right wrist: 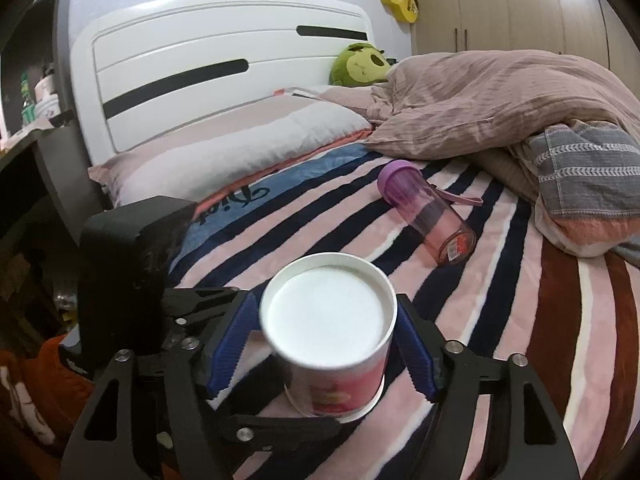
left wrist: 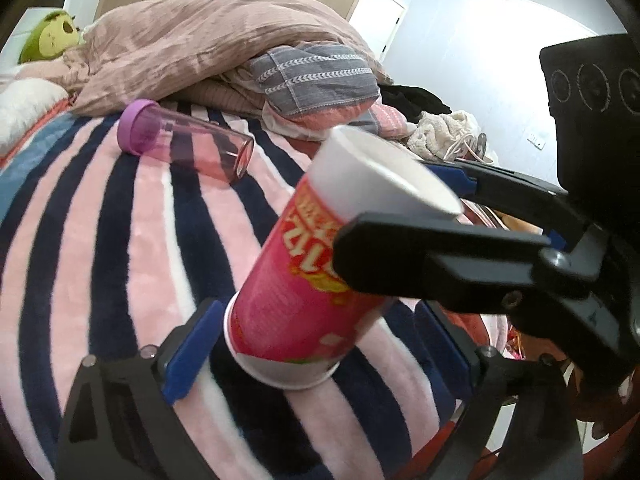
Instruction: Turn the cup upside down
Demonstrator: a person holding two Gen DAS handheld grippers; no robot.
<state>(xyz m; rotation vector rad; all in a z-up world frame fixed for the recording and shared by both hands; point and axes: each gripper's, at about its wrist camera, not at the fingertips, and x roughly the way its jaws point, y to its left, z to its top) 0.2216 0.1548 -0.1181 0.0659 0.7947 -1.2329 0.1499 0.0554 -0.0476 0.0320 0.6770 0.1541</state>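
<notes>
cups: 1. pink paper cup (left wrist: pixel 296 300) (right wrist: pixel 334 340), bottom end up, rim down on the striped blanket (left wrist: pixel 100 240) (right wrist: pixel 500 320), leaning a bit.
grippers: 2.
right gripper (right wrist: pixel 326 352) (left wrist: pixel 404 220): jaws set either side of the cup's upper wall, blue pads (right wrist: pixel 230 350) at its sides; real contact, can't tell.
left gripper (left wrist: pixel 316 344): jaws wide apart, straddling the cup's rim end, holding nothing.
bottles: 1. clear pink bottle (left wrist: pixel 188 142) (right wrist: pixel 428 212), purple cap, lying on its side, well apart from the cup.
bedding: 1 white pillow (right wrist: pixel 240 152), 1 crumpled duvet (left wrist: pixel 208 44) (right wrist: pixel 500 100).
plush: 1 green toy (left wrist: pixel 48 36) (right wrist: pixel 360 64) by the headboard (right wrist: pixel 200 48).
in the way: right gripper's fingers cross the left view, cover part of the cup.
</notes>
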